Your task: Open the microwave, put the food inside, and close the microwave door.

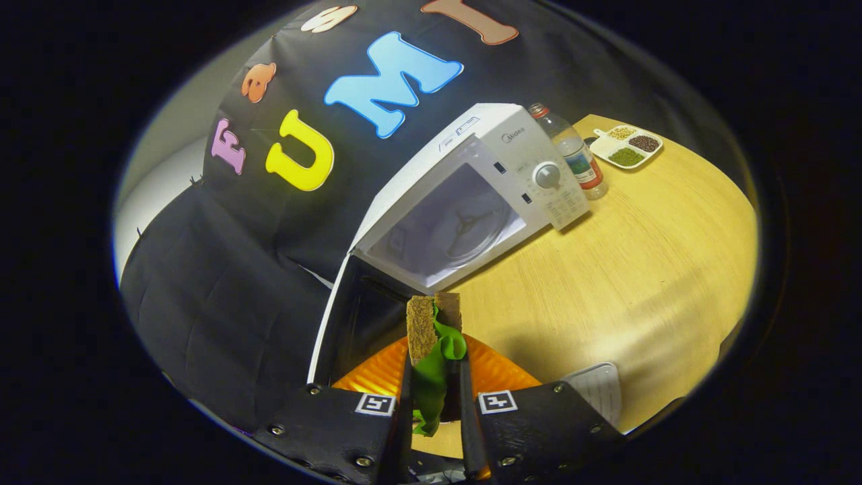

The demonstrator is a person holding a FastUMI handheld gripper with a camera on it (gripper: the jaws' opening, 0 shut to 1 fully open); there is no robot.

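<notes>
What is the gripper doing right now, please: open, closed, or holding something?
Gripper: shut on the sandwich, both fingers pressing its sides, just ahead of the open microwave.

At the bottom of the frame, the gripper (434,411) shows two dark screw-studded blocks, each bearing a square black-and-white marker.

The microwave (471,195) is a white unit standing on the worktop (640,269), beyond the gripper (434,397). Its door (350,323) is swung open on the left-hand hinge, exposing the pale cavity and the turntable ring inside. The control panel with one round dial sits to the right of the cavity. The food (434,337), a sandwich of two brown slices with a green leaf between, is upright, clamped between both gripper fingers, just ahead of the open door.
</notes>
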